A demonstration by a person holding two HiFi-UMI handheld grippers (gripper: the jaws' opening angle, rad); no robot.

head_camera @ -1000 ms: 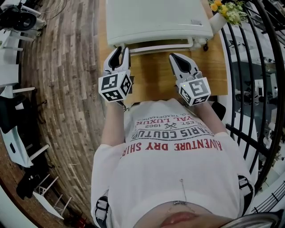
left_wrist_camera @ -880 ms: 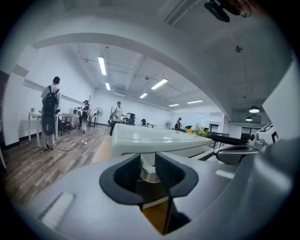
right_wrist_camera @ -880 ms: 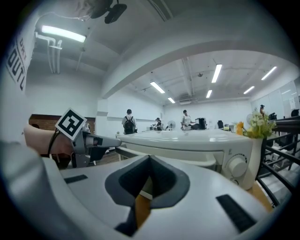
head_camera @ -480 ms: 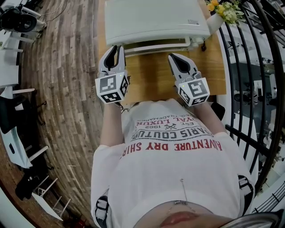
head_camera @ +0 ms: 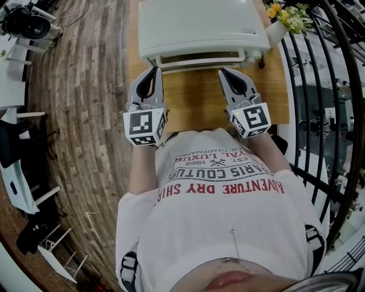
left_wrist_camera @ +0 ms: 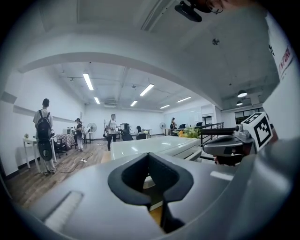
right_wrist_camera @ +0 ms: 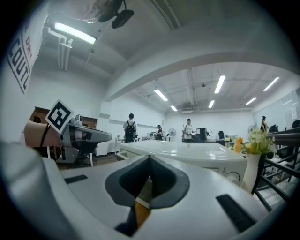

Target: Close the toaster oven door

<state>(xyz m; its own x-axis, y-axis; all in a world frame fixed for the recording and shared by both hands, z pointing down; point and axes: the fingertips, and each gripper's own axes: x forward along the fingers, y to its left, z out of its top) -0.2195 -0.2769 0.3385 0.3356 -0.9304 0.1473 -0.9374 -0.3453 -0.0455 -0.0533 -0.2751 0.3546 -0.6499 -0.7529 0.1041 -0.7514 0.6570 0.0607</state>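
Observation:
The white toaster oven (head_camera: 199,25) stands at the far end of the wooden table (head_camera: 194,105). Its door handle (head_camera: 199,58) runs along the front edge, and the door looks upright against the oven's front. My left gripper (head_camera: 154,69) is just short of the handle's left end, jaws shut with nothing between them. The right gripper (head_camera: 222,72) hangs by the handle's right end, also shut and empty. In the left gripper view the closed fingertips (left_wrist_camera: 149,154) point at the oven top (left_wrist_camera: 154,144). The right gripper view shows the same, with shut tips (right_wrist_camera: 149,158) and the oven (right_wrist_camera: 187,152).
A white vase of yellow flowers (head_camera: 288,16) stands at the oven's right rear corner, also as the vase (right_wrist_camera: 255,164). A black railing (head_camera: 322,91) runs along the right. Wooden floor (head_camera: 85,114) lies to the left. Several people stand far off in the room (left_wrist_camera: 44,129).
The left gripper's jaws, open a second ago, have closed on nothing. Both grippers have drawn back a little from the oven front toward me.

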